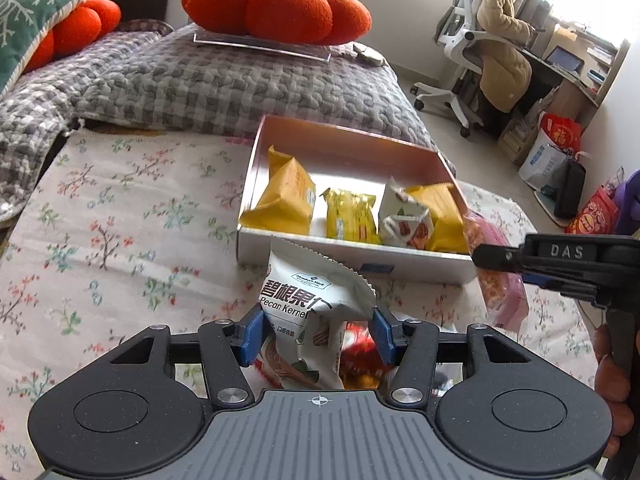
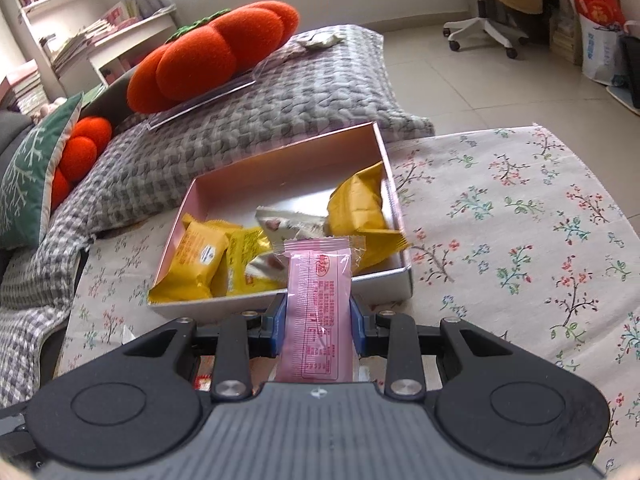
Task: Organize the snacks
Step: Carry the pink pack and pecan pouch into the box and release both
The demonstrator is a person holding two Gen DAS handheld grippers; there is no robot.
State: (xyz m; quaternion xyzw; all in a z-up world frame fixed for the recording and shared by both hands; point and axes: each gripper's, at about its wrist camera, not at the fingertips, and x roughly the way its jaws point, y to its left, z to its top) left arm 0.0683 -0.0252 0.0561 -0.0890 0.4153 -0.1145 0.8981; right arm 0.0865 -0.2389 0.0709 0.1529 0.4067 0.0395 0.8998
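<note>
Now the left gripper [image 1: 316, 334] pinches a crumpled white pecan-kernel packet [image 1: 316, 304] just at six o'clock of the open pink cardboard box [image 1: 344, 148]. Meanwhile the right gripper [image 2: 318, 326] clamps a flat pink snack wrapper [image 2: 318, 308] at that box's near wall, yellow packets [image 2: 196, 260] lying inside.
</note>
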